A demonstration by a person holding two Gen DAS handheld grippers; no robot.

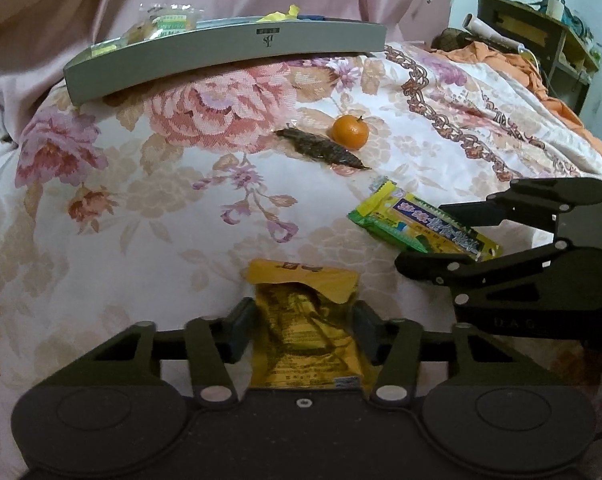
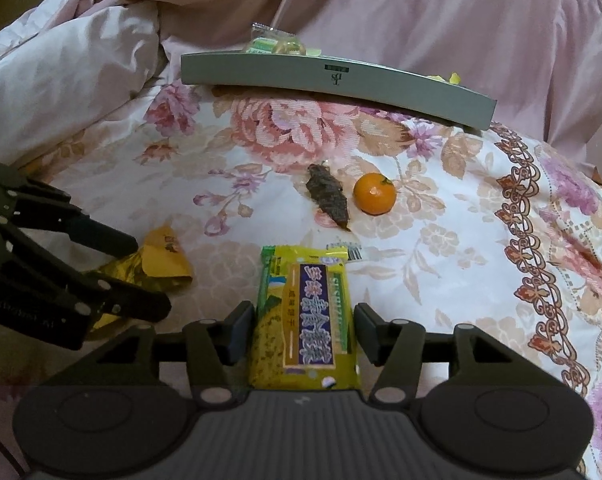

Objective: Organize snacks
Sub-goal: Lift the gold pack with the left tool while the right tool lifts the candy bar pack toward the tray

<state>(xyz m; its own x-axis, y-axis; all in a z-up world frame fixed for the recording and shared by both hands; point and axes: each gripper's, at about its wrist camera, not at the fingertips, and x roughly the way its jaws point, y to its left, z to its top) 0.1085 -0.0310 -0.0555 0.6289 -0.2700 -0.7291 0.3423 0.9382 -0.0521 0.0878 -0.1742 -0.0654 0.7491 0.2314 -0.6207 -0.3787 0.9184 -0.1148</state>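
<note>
- The grey shallow tray (image 1: 221, 60) at the far edge of the floral quilted bedcover (image 1: 121, 220) hides most of the clear-wrapped snacks (image 1: 169, 24) in it.
- The crinkled gold foil packet (image 1: 305, 320) lies between the left gripper (image 1: 305, 324) jaws; whether the pads press on it is unclear.
- The glossy yellow-green packet (image 2: 305, 320) lies between the right gripper (image 2: 305, 324) jaws, which stand apart beside it.
- A round orange tangerine (image 1: 350, 132) sits just beside a dark, rough dried snack (image 1: 321, 148).
</note>
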